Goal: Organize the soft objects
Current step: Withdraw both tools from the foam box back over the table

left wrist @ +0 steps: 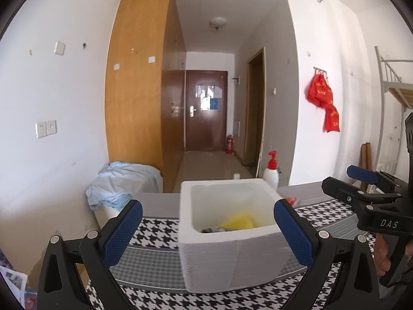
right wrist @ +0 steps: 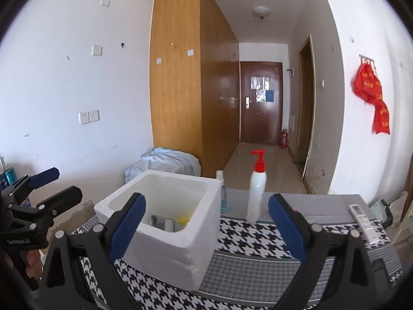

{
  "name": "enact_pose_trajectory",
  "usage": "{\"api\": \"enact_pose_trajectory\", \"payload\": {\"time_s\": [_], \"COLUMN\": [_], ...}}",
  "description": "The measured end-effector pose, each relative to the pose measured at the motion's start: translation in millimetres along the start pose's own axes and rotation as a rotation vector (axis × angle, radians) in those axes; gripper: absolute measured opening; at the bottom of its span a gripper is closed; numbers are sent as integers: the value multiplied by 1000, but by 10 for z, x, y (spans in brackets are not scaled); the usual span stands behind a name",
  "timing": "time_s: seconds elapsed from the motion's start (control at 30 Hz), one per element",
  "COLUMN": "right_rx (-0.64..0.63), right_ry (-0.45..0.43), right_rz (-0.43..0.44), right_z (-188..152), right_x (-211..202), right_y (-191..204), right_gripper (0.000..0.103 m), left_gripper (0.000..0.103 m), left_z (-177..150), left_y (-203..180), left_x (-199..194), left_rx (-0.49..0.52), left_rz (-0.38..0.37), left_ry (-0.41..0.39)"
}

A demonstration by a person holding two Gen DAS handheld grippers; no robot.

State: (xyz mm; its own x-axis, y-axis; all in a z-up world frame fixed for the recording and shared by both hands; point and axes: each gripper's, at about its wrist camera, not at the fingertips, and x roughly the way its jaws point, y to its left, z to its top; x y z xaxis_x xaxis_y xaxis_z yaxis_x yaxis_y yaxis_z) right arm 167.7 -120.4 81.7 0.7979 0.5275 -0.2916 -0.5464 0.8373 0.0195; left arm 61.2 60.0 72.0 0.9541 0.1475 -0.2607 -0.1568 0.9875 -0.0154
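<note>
Both tongs hang spread and empty above the cloth [left wrist: 160, 255], jaws wide with nothing between the pads. The left tongs [left wrist: 207, 232] face the foam box [left wrist: 232, 255] head on, so the box sits right between and just ahead of its fingers; the right tongs [right wrist: 206, 228] see the same box ahead and to their left, with the pump bottle [right wrist: 256, 193] standing straight in front, between the fingers and beyond them. A remote [right wrist: 364, 222] lies on the cloth to the right of the right tongs.

The soft things are down inside the box: a yellow piece [left wrist: 238, 222] and something grey [left wrist: 211, 230] at the bottom, only partly seen over the rim, so what they are exactly I cannot tell. No soft item shows on the cloth near either tongs.

I judge the tongs are held back and high so the cameras look into the box and the fingers are clear of its walls. With both free and the goods already lodged, the task looks near its end, or a fresh item must be found out of view.
</note>
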Motion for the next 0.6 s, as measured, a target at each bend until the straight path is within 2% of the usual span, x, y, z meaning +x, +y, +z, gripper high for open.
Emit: {"api": "enact_pose_trajectory", "payload": {"time_s": [0.6], "right_rx": [44], "right_ry": [-28], "right_rz": [-87], "right_z": [-235], "right_x": [-371], "right_y": [-242], "right_gripper": [102], "left_gripper": [102], "left_z": [-50], "left_y": [-314], "left_x": [-120], "left_rx": [15], "left_rz": [-61], "left_ry": [-36]}}
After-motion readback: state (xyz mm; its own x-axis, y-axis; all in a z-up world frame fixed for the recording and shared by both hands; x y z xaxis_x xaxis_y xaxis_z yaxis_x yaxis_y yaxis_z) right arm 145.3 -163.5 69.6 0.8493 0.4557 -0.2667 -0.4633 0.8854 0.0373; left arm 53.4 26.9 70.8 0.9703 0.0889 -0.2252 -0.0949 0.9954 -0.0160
